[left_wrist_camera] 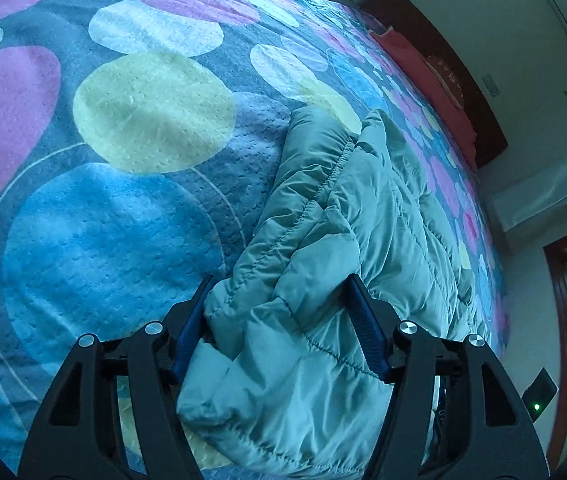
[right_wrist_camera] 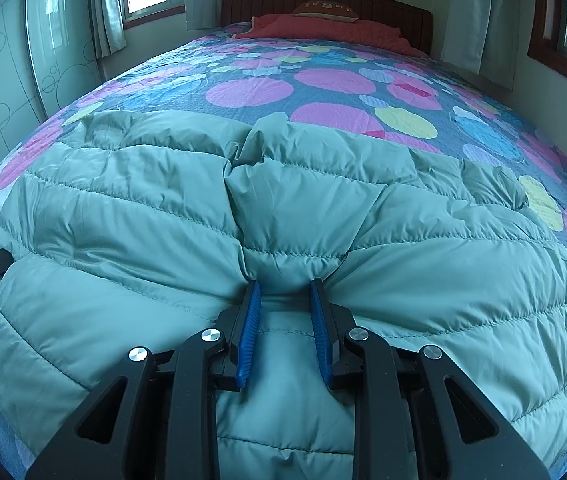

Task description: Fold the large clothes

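A teal quilted down jacket [right_wrist_camera: 283, 208] lies spread across the near end of the bed [right_wrist_camera: 323, 80], on a bedspread with coloured circles. The right gripper [right_wrist_camera: 285, 284] has its blue fingers [right_wrist_camera: 249, 320] clenched on a pinched ridge of the jacket's near edge, at six o'clock. The left gripper [left_wrist_camera: 279, 280] straddles a bunched fold at the jacket's nine o'clock end; its fingers [left_wrist_camera: 363, 320] flank the fabric, though whether they press it I cannot tell.

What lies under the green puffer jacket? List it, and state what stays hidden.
The green puffer jacket lies spread on the circle-patterned bedspread, which shows around its far edges. Whatever lies directly beneath the jacket is covered and cannot be seen.
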`<state>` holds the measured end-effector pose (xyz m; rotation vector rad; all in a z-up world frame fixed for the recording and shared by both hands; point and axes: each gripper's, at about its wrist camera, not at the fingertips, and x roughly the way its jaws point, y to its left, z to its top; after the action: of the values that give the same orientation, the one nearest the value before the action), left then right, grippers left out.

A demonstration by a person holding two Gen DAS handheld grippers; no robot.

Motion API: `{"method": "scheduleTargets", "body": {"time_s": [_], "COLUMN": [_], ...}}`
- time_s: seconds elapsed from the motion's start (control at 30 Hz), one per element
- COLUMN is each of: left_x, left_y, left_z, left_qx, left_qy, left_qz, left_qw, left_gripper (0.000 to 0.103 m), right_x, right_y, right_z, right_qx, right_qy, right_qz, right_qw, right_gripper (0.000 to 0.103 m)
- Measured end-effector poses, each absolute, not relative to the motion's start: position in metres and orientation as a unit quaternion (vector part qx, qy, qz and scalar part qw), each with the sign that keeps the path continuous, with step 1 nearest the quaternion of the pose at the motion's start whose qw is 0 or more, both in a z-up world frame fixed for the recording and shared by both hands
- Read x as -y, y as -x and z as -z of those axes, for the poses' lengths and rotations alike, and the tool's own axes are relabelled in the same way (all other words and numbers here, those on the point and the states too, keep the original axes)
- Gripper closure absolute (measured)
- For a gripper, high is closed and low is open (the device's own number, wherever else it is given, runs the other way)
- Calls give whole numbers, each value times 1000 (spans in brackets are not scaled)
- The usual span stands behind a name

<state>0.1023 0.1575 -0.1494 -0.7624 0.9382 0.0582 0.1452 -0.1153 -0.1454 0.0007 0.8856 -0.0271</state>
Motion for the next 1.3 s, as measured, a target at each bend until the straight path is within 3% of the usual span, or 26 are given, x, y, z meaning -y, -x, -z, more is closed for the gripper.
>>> {"method": "scheduleTargets", "body": {"time_s": [0.1, 0.17, 0.23, 0.33, 0.4, 0.8, 1.3], "left_x": [-155, -151, -147, -142, -136, -93, -27], "left_y": [-109, -111, -112, -111, -108, -93, -87], "left_z": [150, 148, 146, 138, 129, 66, 33], "left_qx": [-440, -439, -436, -427, -416, -348, -319], "left_qy": [346, 330, 323, 308, 288, 175, 76], "left_qz": [-33, -32, -20, -15, -16, 7, 42], "left_qw": [828, 835, 840, 850, 862, 921, 944], "left_gripper": [41, 52, 70, 82, 85, 87, 87], "right_x": [115, 115, 115, 115, 115, 121, 176], "right_y": [-146, -145, -145, -145, -145, -148, -123], "right_z": [145, 145, 145, 145, 145, 138, 116], "right_qx": [-428, -428, -428, -428, -428, -427, -409], "right_qy": [-1, 0, 0, 0, 0, -12, -52], "right_qz": [13, 13, 13, 13, 12, 16, 40], "right_qw": [904, 904, 904, 904, 904, 904, 910], "right_gripper": [78, 78, 78, 78, 77, 74, 74]}}
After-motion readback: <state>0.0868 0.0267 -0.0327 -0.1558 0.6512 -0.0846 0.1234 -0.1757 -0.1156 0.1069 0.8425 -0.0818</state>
